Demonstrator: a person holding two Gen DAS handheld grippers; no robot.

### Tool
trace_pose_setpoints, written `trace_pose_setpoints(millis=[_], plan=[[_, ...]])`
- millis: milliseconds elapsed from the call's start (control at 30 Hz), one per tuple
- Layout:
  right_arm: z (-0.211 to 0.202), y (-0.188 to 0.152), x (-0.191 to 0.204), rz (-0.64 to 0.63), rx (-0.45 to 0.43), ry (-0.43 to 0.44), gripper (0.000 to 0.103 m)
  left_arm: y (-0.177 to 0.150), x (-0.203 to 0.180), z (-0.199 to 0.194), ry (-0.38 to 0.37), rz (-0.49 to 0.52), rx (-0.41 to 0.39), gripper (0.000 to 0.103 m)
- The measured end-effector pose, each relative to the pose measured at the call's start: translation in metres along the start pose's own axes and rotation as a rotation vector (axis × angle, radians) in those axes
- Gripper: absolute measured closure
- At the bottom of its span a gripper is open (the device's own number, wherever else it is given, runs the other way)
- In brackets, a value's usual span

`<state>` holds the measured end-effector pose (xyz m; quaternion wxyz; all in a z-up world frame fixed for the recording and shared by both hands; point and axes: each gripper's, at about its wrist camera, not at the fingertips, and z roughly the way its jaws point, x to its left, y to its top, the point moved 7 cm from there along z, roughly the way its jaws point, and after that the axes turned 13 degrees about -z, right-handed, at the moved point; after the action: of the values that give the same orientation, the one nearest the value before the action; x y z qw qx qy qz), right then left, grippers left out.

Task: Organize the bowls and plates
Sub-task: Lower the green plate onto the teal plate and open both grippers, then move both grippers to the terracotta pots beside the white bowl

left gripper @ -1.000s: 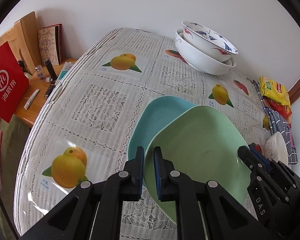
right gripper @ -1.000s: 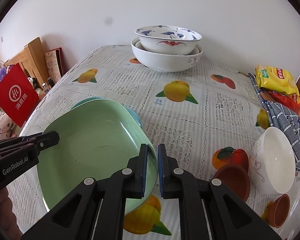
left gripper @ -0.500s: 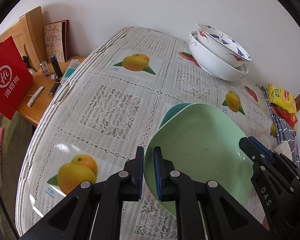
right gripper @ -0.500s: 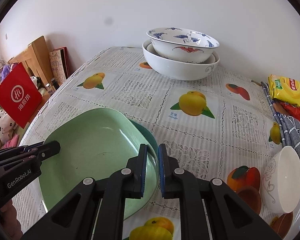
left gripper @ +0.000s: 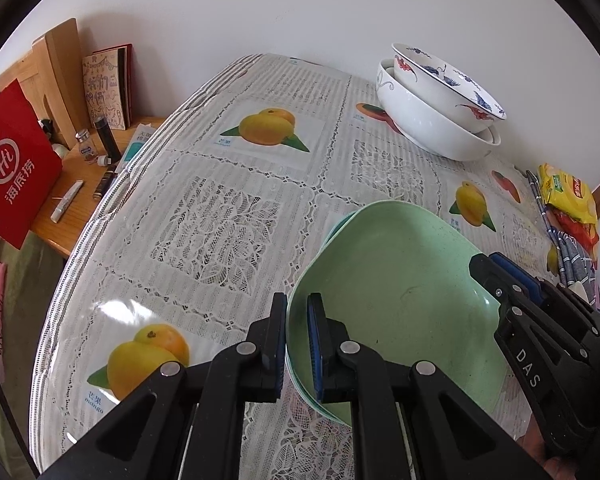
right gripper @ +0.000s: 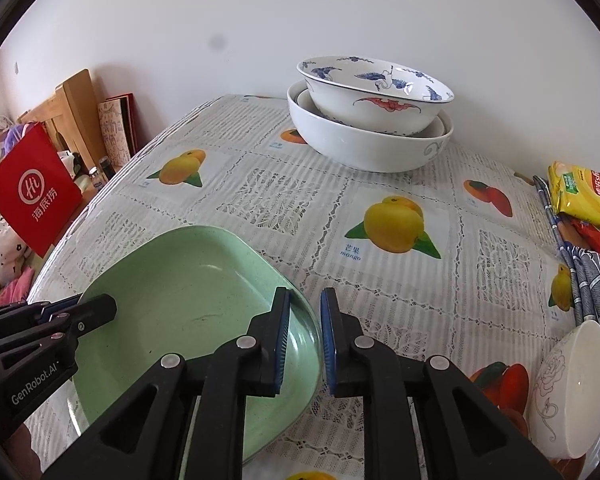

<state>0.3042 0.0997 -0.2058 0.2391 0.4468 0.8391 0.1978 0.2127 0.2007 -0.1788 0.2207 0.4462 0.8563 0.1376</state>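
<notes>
green plate (right gripper: 188,300) now over blue plate (left gripper: 334,226)

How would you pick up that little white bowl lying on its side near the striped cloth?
Grip the small white bowl by its rim, one finger inside and one outside. It lies tipped on its side beside the striped cloth, mouth facing the table's middle, so the upper rim edge is exposed. Coming from above with the right gripper, which is nearer, looks easiest.

The blue plate (left gripper: 337,225) shows only as a sliver beyond the left gripper (left gripper: 297,344), under the green plate (left gripper: 400,300); right of the right gripper (right gripper: 305,340), the small white bowl (right gripper: 572,392) is cut by the frame edge.
</notes>
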Motion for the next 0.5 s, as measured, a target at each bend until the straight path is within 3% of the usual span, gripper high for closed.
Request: trace_pose_setpoints(millis=[167,300,500], plan=[[-0.006,0.006,-0.002,0.008,-0.031,0.006,0.084,0.0,-0.001,-0.003,-0.013,0.012,0.012,0.091],[-0.019,0.009,-0.002,-0.006,-0.056,-0.007,0.078,-0.002,-0.002,-0.012,-0.027,0.019,-0.004,0.073],[-0.039,0.001,-0.006,-0.004,-0.07,-0.021,0.072,-0.006,-0.007,-0.031,-0.043,0.031,-0.025,0.073]])
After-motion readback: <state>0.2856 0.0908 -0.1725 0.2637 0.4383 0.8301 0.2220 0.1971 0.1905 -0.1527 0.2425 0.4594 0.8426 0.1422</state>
